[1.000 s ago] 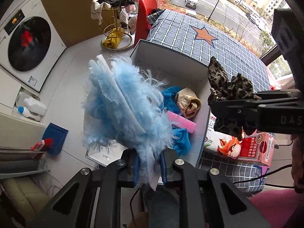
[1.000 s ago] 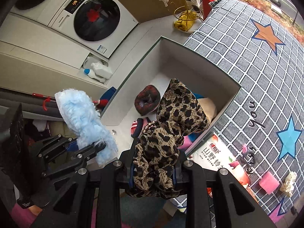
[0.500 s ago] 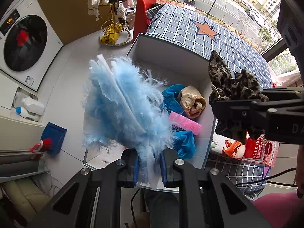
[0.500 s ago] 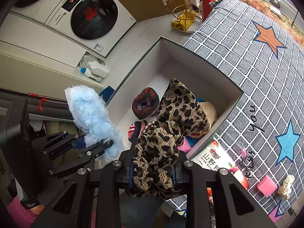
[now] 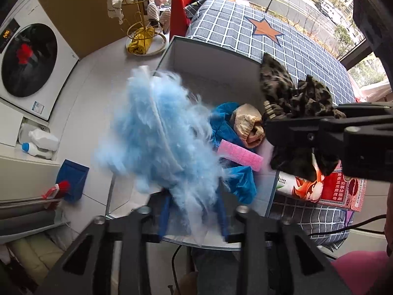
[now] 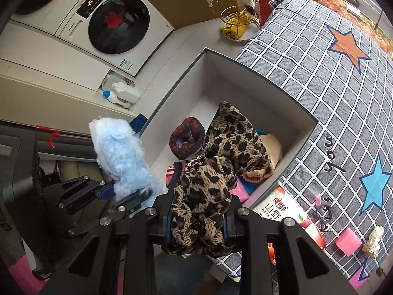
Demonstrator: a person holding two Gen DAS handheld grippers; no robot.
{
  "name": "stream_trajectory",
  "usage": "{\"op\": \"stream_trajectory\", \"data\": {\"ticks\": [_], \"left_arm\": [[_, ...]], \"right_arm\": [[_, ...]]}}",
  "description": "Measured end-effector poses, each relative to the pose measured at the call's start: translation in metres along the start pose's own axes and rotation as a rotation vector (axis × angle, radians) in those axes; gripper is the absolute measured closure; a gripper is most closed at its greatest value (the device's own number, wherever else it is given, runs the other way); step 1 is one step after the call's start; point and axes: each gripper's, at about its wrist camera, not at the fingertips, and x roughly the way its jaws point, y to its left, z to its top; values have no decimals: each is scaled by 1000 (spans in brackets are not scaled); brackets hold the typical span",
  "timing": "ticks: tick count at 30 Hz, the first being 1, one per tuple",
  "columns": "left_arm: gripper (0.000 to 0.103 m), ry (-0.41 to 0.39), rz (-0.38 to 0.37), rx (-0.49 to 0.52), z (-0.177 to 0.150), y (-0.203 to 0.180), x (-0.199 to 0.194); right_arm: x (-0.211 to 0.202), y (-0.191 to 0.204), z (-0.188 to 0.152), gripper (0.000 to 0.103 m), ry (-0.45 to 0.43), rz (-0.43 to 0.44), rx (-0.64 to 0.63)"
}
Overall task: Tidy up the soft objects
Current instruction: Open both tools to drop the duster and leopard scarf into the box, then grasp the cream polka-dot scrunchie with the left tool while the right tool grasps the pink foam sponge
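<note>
My left gripper (image 5: 194, 211) has its jaws parted around a fluffy light-blue item (image 5: 159, 135), which looks blurred and loose; it also shows in the right wrist view (image 6: 120, 157). It hangs over the near left edge of the grey box (image 5: 216, 73). My right gripper (image 6: 196, 216) is shut on a leopard-print cloth (image 6: 221, 162) held above the box (image 6: 248, 95). Inside the box lie a blue cloth (image 5: 240, 182), a pink sponge (image 5: 240, 154), a beige sock (image 5: 248, 127) and a dark red knit item (image 6: 188, 140).
A washing machine (image 6: 115, 22) stands at the left with detergent bottles (image 6: 122, 93) below. A gold rack (image 5: 145, 34) and red chair (image 5: 181, 22) are beyond the box. A checked star cloth (image 6: 331, 86) carries a snack bag (image 6: 282, 211), pink cube (image 6: 348, 242) and small toy (image 6: 373, 241).
The left jaws have opened wider around the fluffy blue item, which now blurs and sags. The right gripper stays shut on the leopard cloth over the box.
</note>
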Motion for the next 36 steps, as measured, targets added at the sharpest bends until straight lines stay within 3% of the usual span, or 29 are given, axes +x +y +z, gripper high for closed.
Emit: {"op": "stream_trajectory", "data": {"ticks": [1,2,4,6,8,10,13,19,23,28,36], "left_arm": [[38,15,-1,9,1,-2,3],[23,19,-10,12,1,-3,5],[17,19,-31,3,2,-5,10],[16,39,-35,1,5,-8,18],[8,62,-53,5,9,-13,22],[8,66,-77,28,17,-25,21],[8,71,-126,84,30,-53,18],[8,107,-198,187,60,-121,18],[8,145,-211,220,68,-155,19],[8,190,-184,251,62,-175,24],[8,250,-107,184,57,-173,29]], "right_arm": [[-1,-1,0,51,-2,6,6],[-2,-3,1,23,-6,9,15],[-9,-9,-1,11,-21,-20,43],[-23,-24,-4,11,-43,14,101],[-43,-44,-9,8,-68,20,173],[-67,-68,-18,0,-93,21,248],[-108,-113,-43,0,-141,24,370],[-154,-209,-113,0,-180,-122,621],[-133,-264,-161,0,-112,-139,765],[-82,-310,-198,0,-10,-77,874],[2,-331,-176,0,61,-41,803]]}}
